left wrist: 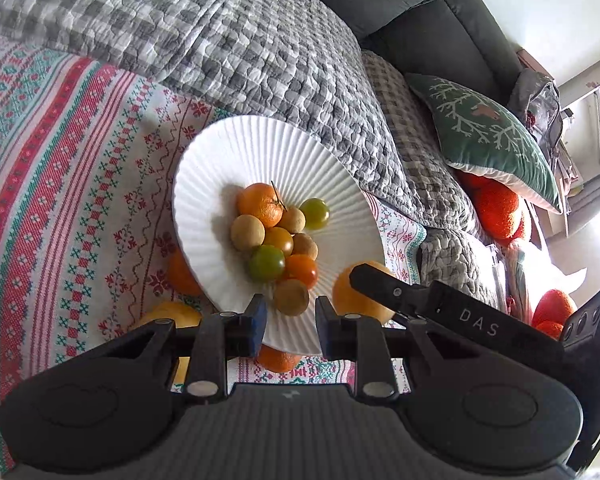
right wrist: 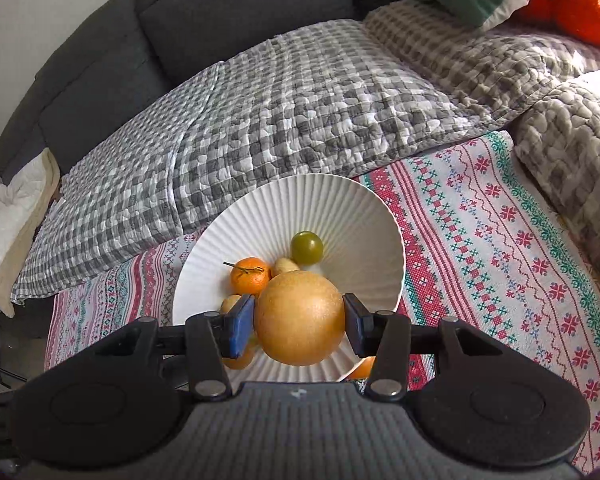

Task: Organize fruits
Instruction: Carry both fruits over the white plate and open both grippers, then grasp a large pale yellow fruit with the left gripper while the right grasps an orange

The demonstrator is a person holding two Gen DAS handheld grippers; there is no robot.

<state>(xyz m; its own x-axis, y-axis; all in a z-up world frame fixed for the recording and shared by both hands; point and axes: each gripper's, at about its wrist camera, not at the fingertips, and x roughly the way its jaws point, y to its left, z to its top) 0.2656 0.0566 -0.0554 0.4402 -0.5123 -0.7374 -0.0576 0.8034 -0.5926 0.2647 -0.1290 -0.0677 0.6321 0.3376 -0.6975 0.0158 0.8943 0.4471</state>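
Note:
A white ribbed bowl (left wrist: 204, 184) stands on the patterned cloth and holds several small fruits: a mandarin (left wrist: 260, 204), green and orange tomatoes, brown longans. My left gripper (left wrist: 290, 316) is open and empty, hovering at the bowl's near rim with a longan (left wrist: 292, 297) between its fingers' line of sight. My right gripper (right wrist: 298, 316) is shut on a large yellow-orange fruit (right wrist: 300, 318) and holds it above the bowl (right wrist: 340, 208). In the left wrist view that fruit (left wrist: 356, 296) and the right gripper's finger (left wrist: 384, 284) show at the bowl's right rim.
Loose oranges lie on the cloth around the bowl: one at its left (left wrist: 182, 274), one below it (left wrist: 278, 358), a yellow one (left wrist: 172, 314) near left. A grey checked quilt (left wrist: 240, 40), a green cushion (left wrist: 496, 136) and orange plush items (left wrist: 496, 208) lie on the sofa behind.

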